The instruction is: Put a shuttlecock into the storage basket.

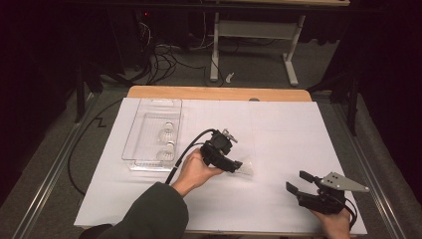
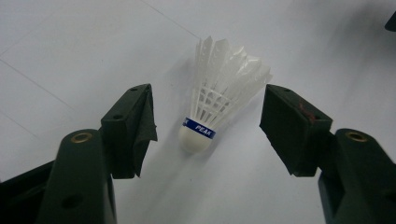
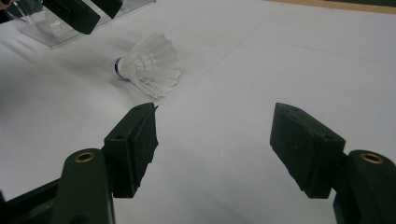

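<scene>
Lying on its side on the white table sheet [image 1: 278, 134], a shuttlecock [image 2: 219, 93] sits between the spread jaws of the left gripper [image 2: 208, 126], not yet touched.

Cork nose points toward the gripper cam, blue band w/ "PEAK" just behind it, feather skirt fanning away. Judging by looks: v. light, skirt thin & easily crushed, cork firm & rounded so it may roll or slip. Best hold is prob. across the cork/band, gentle squeeze, not the feathers. Left of it in the high view, a clear tray [image 1: 130, 149] holds 2 more shuttlecocks [image 1: 166, 144], near but apart. Right gripper [image 1: 299, 180] waits well off toward the table's near right corner, jaws also apart & holding nothing.
</scene>
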The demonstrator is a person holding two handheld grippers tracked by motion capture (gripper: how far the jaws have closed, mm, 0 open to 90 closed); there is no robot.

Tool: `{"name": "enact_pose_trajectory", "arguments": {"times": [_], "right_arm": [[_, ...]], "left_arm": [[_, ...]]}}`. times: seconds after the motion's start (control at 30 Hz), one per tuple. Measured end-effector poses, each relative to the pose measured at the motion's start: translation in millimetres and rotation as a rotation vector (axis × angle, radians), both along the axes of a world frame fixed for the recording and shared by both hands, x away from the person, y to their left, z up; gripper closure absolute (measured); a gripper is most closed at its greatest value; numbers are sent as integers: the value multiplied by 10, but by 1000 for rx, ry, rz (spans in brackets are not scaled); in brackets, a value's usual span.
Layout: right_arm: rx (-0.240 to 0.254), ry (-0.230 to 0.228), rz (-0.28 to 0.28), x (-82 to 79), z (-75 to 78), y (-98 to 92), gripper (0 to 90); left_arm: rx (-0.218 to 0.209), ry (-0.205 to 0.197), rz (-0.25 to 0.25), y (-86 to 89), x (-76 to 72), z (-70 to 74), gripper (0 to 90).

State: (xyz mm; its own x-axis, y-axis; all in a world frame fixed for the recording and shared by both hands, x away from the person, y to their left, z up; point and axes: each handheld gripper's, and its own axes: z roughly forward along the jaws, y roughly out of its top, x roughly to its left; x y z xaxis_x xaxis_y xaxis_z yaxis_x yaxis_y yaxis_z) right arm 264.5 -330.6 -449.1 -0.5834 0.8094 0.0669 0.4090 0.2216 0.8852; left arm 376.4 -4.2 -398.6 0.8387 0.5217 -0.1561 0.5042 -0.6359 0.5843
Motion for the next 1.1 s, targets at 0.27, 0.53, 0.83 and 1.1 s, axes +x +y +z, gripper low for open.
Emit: {"name": "enact_pose_trajectory", "arguments": {"times": [0.27, 0.53, 0.83, 1.1], "right_arm": [[-1, -1, 0, -1, 0, 0, 322], [-1, -1, 1, -1, 0, 1, 322], [1, 0, 0, -2, 1, -1, 323], [1, 1, 2, -2, 0, -1, 323]], "left_arm": [[60, 11, -12, -30, 43, -66, 360], [100, 10, -31, -67, 49, -119, 364], [137, 26, -51, -99, 76, -199, 370], [159, 36, -53, -124, 98, -262, 376]]}}
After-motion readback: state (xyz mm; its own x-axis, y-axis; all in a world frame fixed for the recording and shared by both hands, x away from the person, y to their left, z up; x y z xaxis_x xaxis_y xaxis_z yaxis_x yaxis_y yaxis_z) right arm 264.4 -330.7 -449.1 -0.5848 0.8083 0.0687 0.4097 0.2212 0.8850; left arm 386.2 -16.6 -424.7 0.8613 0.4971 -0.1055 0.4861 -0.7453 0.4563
